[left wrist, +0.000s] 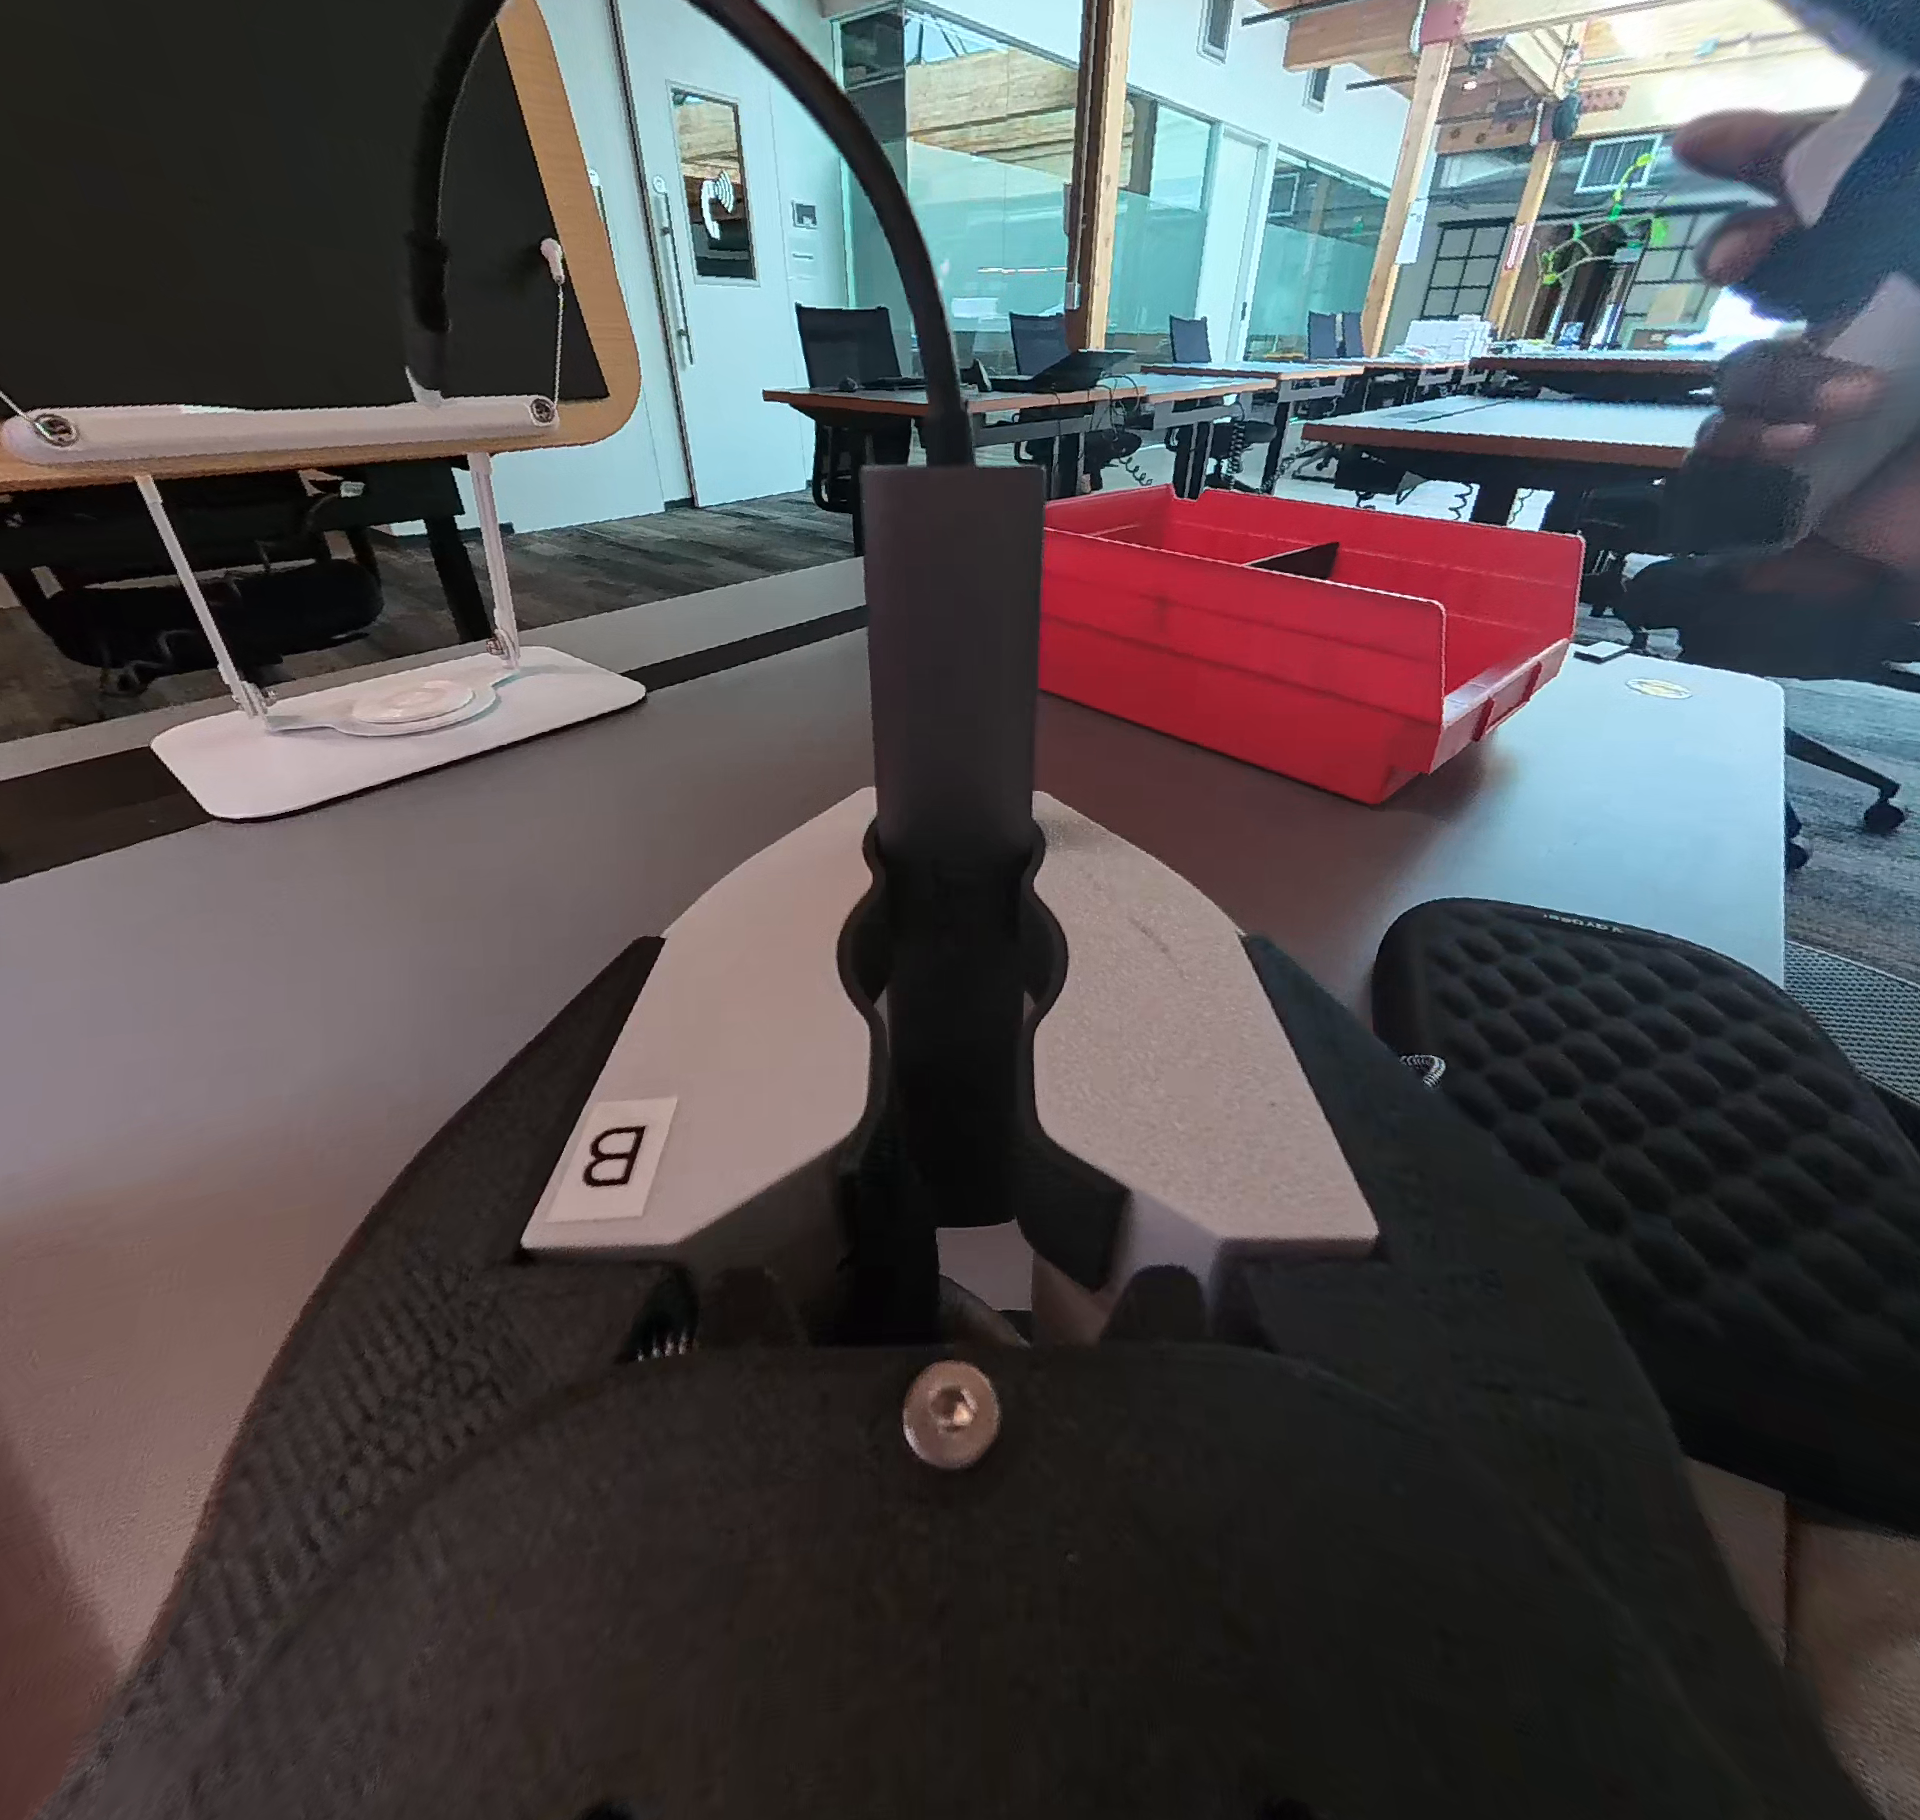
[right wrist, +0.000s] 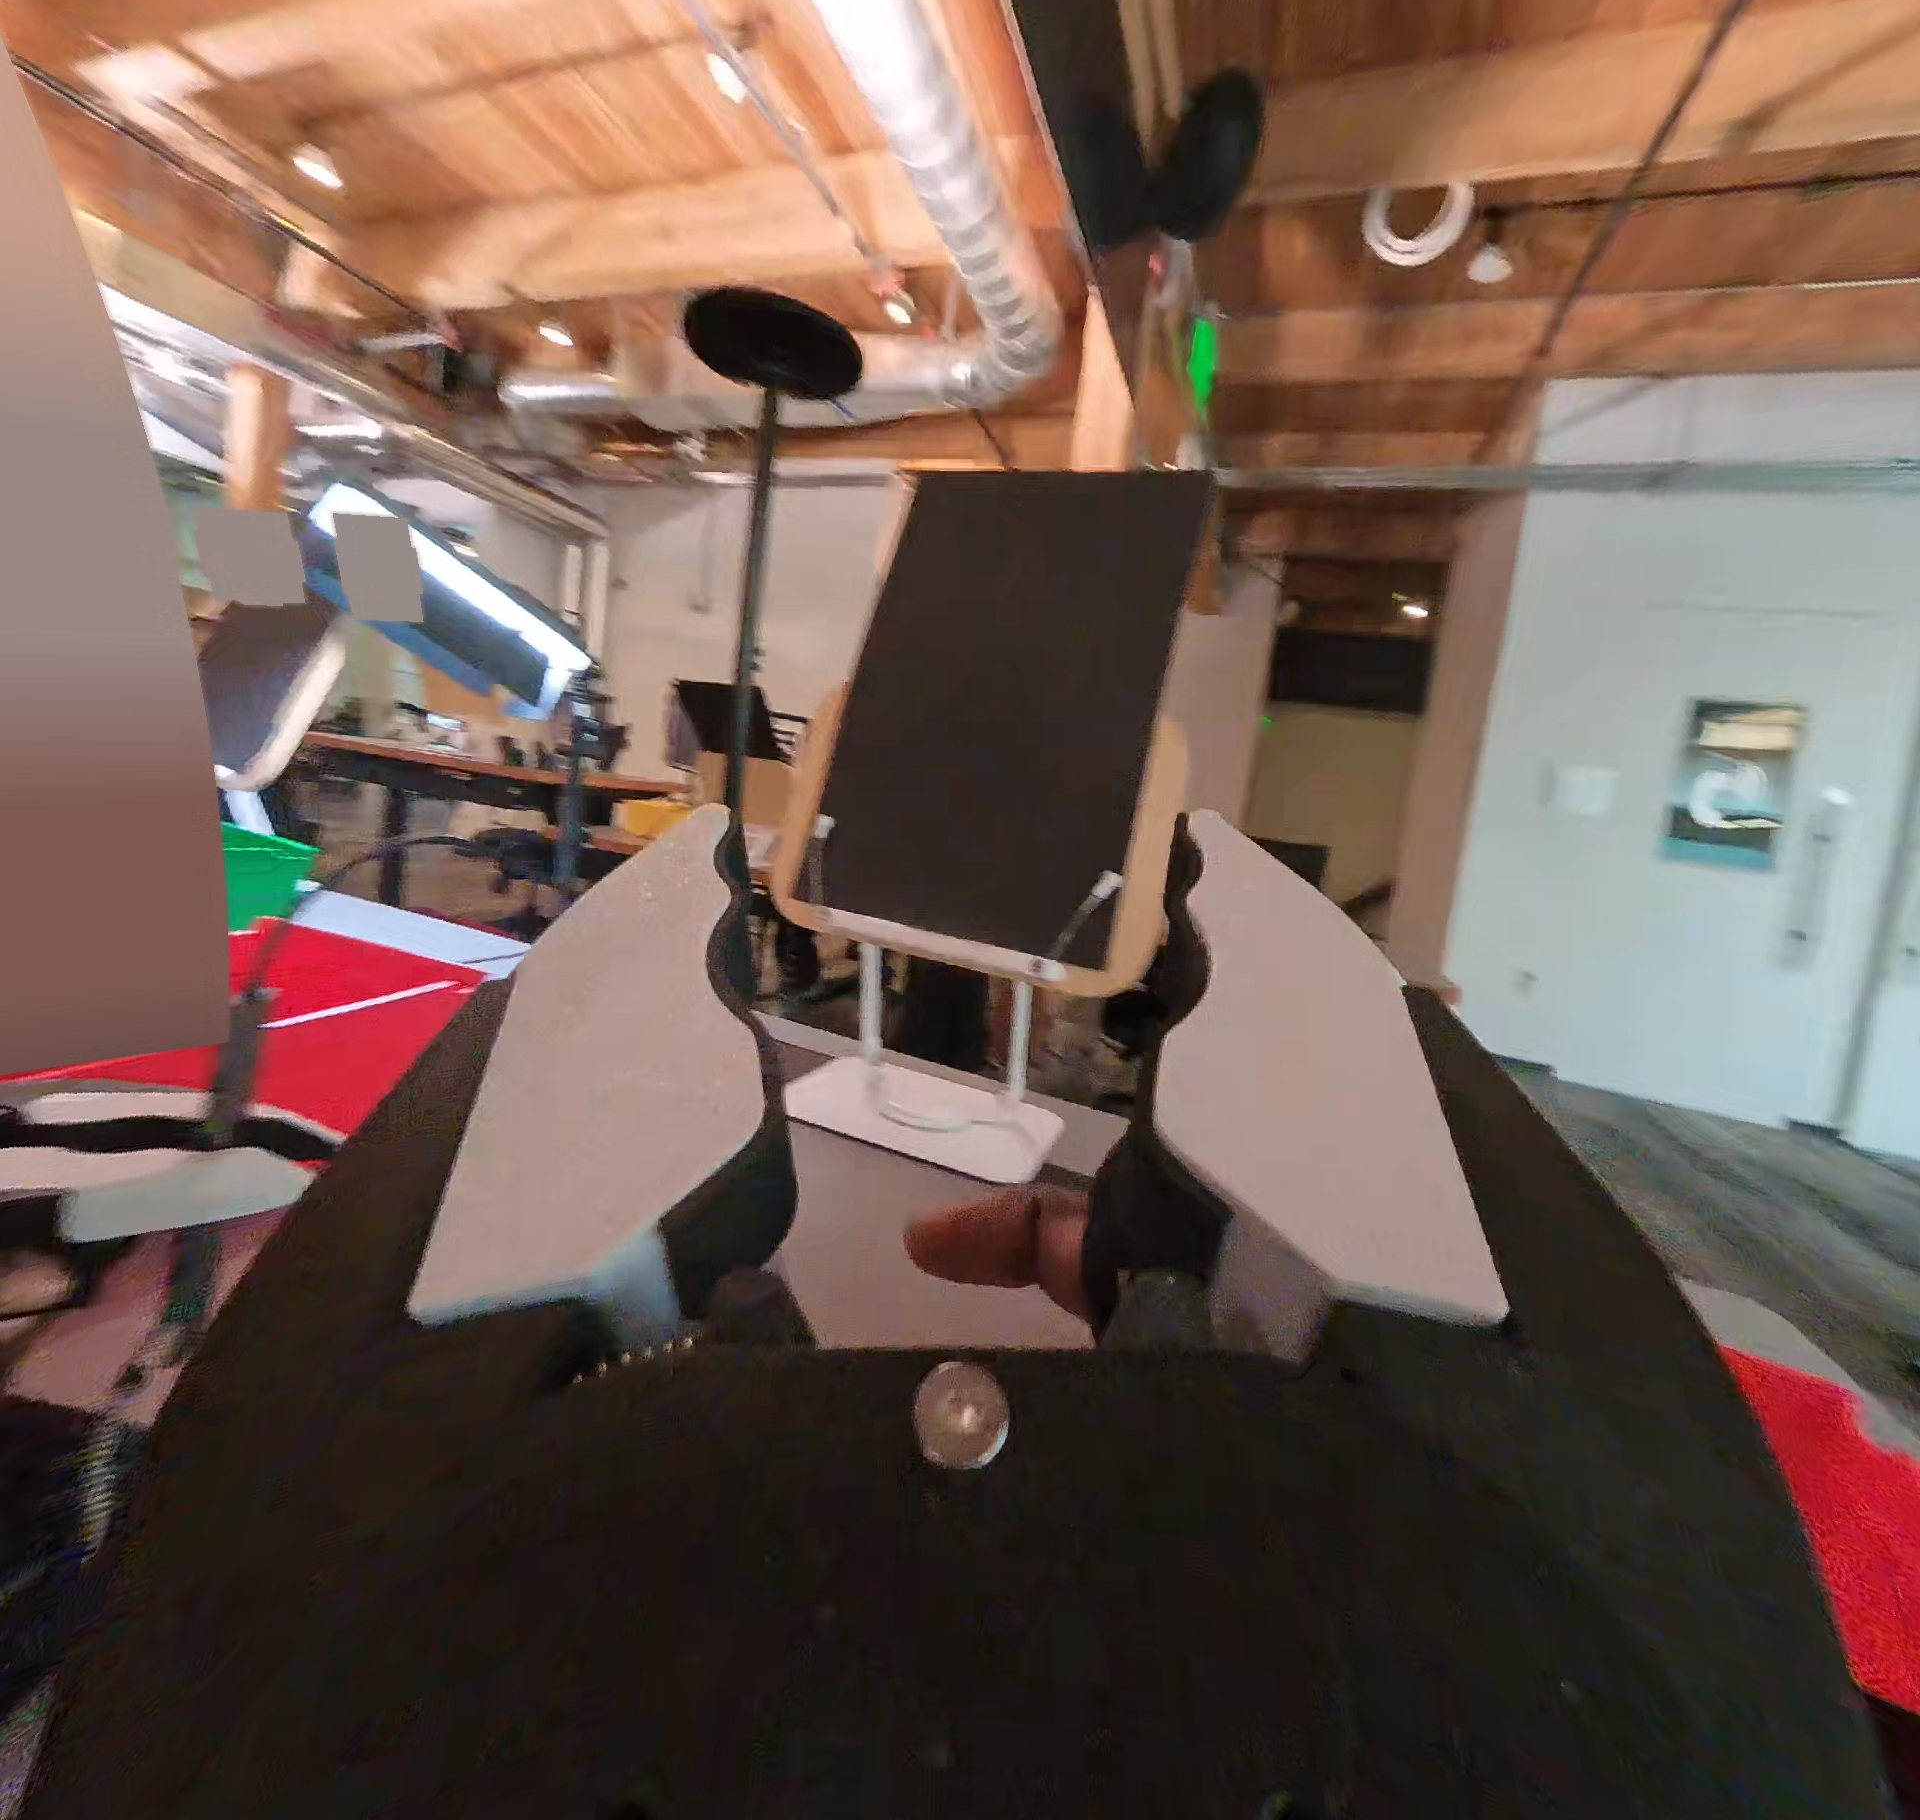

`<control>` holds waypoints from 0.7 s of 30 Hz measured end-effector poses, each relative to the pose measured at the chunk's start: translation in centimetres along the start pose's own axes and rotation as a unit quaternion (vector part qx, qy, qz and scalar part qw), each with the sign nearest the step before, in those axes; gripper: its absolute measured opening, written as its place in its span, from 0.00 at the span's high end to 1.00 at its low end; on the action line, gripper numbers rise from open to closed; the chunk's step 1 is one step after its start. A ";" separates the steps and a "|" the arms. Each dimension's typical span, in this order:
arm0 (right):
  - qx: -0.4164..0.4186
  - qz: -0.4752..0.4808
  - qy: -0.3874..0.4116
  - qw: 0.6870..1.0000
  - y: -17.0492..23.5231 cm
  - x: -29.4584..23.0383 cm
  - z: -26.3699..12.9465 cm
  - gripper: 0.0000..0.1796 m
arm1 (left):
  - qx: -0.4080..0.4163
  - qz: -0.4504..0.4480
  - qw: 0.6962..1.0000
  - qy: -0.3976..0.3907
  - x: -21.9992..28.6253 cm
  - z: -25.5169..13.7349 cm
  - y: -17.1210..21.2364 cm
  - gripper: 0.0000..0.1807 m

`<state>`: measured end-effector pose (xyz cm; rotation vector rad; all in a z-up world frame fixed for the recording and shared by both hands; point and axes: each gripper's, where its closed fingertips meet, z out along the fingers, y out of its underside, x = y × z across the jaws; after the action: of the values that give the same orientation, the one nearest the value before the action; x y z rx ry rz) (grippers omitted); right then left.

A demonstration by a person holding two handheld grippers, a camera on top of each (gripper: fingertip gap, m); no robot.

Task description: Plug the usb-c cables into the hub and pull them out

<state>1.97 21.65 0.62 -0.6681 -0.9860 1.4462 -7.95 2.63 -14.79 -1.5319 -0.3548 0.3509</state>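
Note:
My left gripper [left wrist: 954, 835] is shut on a dark grey hub [left wrist: 951, 627], which stands upright between the fingers above the table. A black cable [left wrist: 831, 108] arcs from the hub's top up and to the left; its plug end [left wrist: 426, 316] hangs in front of the dark tablet. My right gripper [right wrist: 956, 825] is open and empty, raised above the table and facing the tablet [right wrist: 1008, 710]. It shows blurred in the left wrist view [left wrist: 1829, 212]. The left gripper with the hub [right wrist: 237, 1053] shows at the left edge of the right wrist view.
The tablet sits on a white stand [left wrist: 405, 721] at the back left, with a thin white cable [left wrist: 556, 258] at its lower edge. A red bin [left wrist: 1299, 648] stands at the back right. A black mesh pad [left wrist: 1662, 1147] lies near right on the dark table [left wrist: 312, 991]. The grippers' ends are close to 25 cm from one another.

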 end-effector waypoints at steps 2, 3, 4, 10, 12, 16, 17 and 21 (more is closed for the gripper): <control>-0.005 0.027 -0.085 0.996 0.3 -4.5 0.6 0.57 | 0.001 0.000 1.000 0.000 0.0 0.0 0.0 0.89; -0.026 0.038 -0.134 0.990 1.2 -7.0 0.7 0.57 | 0.003 -0.001 1.000 -0.001 -0.1 0.0 -0.1 0.89; -0.061 0.046 -0.182 0.980 2.7 -9.3 0.8 0.59 | 0.004 -0.002 1.000 -0.001 -0.1 -0.1 -0.1 0.89; -0.282 0.102 -0.328 0.896 14.2 -19.9 -0.1 0.73 | 0.004 -0.003 1.000 0.003 0.0 -0.1 -0.1 0.89; -0.326 0.108 -0.339 0.876 16.9 -21.7 -0.7 0.76 | 0.007 -0.003 1.000 0.005 0.0 -0.1 -0.2 0.89; -0.376 0.094 -0.332 0.860 19.2 -23.6 -1.3 0.78 | 0.010 0.000 1.000 0.009 0.3 -0.1 -0.3 0.89; -0.376 0.078 -0.323 0.865 19.2 -23.5 -1.2 0.78 | 0.011 0.002 1.000 0.010 0.4 -0.2 -0.4 0.89; -0.398 0.049 -0.288 0.870 19.9 -23.7 -1.1 0.85 | 0.021 0.007 0.999 0.027 1.2 -0.1 -0.6 0.89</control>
<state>-3.79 -0.15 -20.61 -0.8927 -2.1046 1.3195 -6.84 3.00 -14.14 -1.5002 -0.2939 0.3257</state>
